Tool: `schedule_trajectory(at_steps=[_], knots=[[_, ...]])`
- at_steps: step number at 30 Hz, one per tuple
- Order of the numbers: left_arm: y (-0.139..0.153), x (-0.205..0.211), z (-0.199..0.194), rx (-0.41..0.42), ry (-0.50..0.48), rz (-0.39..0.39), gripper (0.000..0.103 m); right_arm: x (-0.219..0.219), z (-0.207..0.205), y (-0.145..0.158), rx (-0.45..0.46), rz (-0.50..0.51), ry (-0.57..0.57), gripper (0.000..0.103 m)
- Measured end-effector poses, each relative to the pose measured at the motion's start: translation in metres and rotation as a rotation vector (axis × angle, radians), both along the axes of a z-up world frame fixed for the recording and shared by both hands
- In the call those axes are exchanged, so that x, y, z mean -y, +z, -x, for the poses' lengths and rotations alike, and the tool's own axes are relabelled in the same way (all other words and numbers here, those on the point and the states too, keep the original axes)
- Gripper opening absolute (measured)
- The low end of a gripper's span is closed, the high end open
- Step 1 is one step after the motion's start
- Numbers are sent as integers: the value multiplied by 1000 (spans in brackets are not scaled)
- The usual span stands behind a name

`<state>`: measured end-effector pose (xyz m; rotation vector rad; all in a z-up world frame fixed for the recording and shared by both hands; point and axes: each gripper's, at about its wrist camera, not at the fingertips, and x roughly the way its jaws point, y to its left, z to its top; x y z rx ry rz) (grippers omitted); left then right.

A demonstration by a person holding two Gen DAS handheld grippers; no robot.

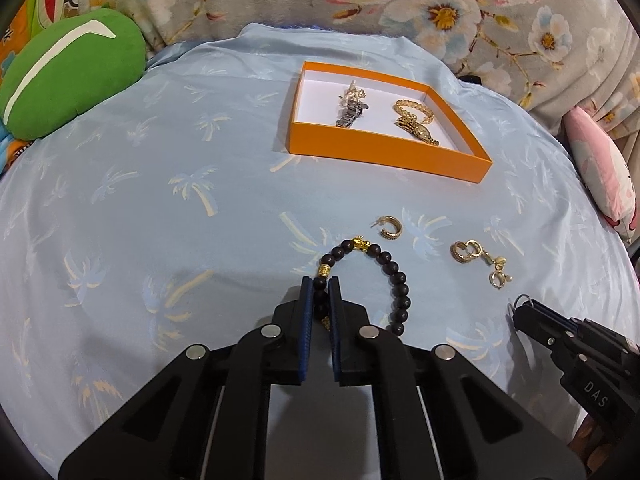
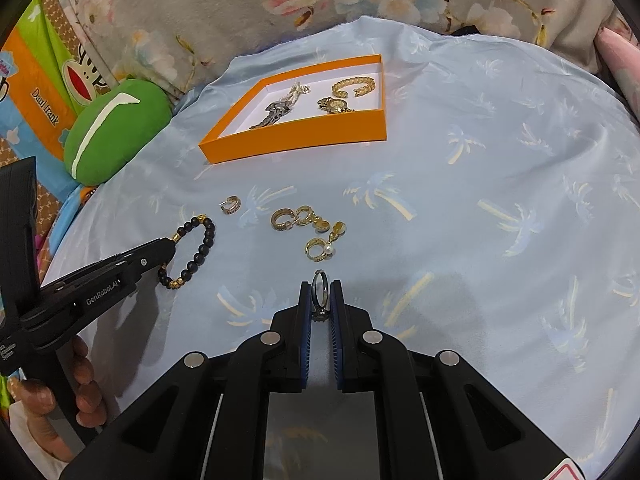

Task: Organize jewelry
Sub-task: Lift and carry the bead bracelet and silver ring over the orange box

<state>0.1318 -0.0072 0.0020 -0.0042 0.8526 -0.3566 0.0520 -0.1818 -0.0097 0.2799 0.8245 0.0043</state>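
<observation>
My left gripper [image 1: 321, 285] is shut on a black bead bracelet [image 1: 394, 276] with gold charms that lies on the blue cloth; it also shows in the right wrist view [image 2: 202, 246]. My right gripper [image 2: 320, 286] is shut on a silver ring [image 2: 320, 290], held upright between the pads; the ring shows in the left wrist view [image 1: 522, 302]. An orange box [image 1: 384, 152] holds a silver watch [image 1: 352, 110], a gold bracelet [image 1: 414, 110] and a gold watch [image 1: 420, 132]. A gold hoop earring [image 1: 390, 227] and a cluster of gold earrings [image 1: 478, 260] lie loose in front of the box.
A green plush cushion [image 1: 68, 80] sits at the far left. A pink cushion [image 1: 600, 176] lies at the right edge. A floral blanket [image 1: 440, 8] runs behind the blue palm-print cloth [image 1: 160, 200]. A colourful printed box [image 2: 36, 92] stands at the left.
</observation>
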Motion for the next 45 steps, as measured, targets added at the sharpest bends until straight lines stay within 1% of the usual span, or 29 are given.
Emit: schedule_trajectory(at_steps=[3,6,11,14,16,20,23,25,30,33,36,40,43,45], knots=[[4,1,5,4,-16,7,7,-2,2,3,13,15,2,8],[14,1,10,21,-30,26,7,-4,4,8,27,16,7,8],[41,-1,18,68,-49,59,7,-2,8,23,58,4,8,8],[58,-2,18,102,-57,71,7,0,4,35,80,-2,13,8],[71,-2,16,127,-65,74,7,2,-2,45,99,11,20,8],[93,0,0,175,-70,72,7,5,-23,64,136,31,39,8],[106,9,-23,220,-60,52,7,8,-47,75,157,46,48,8],[110,15,-40,224,-58,52,7,11,-68,78,160,48,52,8],[107,37,-88,218,-43,56,7,18,-115,78,159,25,55,8],[96,52,-112,208,-40,46,7,17,-141,72,148,23,63,8],[79,64,-132,182,-38,33,7,15,-163,58,123,28,71,8],[56,75,-150,147,-36,9,7,15,-184,41,88,22,80,8],[46,79,-157,137,-36,-3,7,16,-192,32,74,29,77,9],[41,80,-161,129,-40,-2,8,17,-193,30,82,38,72,14]])
